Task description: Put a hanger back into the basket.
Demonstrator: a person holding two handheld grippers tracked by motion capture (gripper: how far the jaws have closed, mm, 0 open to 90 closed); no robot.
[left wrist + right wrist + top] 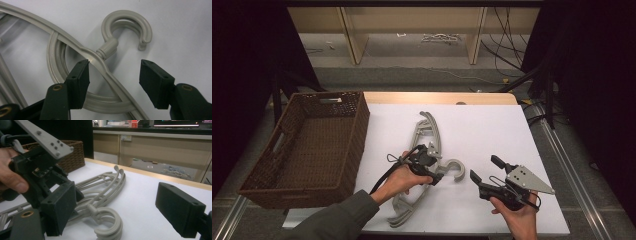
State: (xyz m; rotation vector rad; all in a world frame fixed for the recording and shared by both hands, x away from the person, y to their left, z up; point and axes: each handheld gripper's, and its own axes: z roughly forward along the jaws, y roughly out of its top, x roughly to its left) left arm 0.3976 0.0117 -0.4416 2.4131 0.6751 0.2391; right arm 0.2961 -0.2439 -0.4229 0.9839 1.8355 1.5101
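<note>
- Hangers (427, 150): grey stacked pair flat on the white table (492, 125), long axis running away from the person, hooks pointing right.
- Left gripper (432, 167) sits over their neck, jaws part-open astride it, not yet pressing.
- Right gripper (484, 170) waits open, right of the hook (454, 169).
- Left gripper view shows the neck (107, 48) between the pads (80, 75); the high view also shows the basket (312, 145).

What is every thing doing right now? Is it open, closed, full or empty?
Hangers: stacked flat on the table, not gripped.
Left claw: open, astride the top hanger's neck below the hook.
Right claw: open, holding nothing, beside the hooks.
Basket: upright, empty.
</note>
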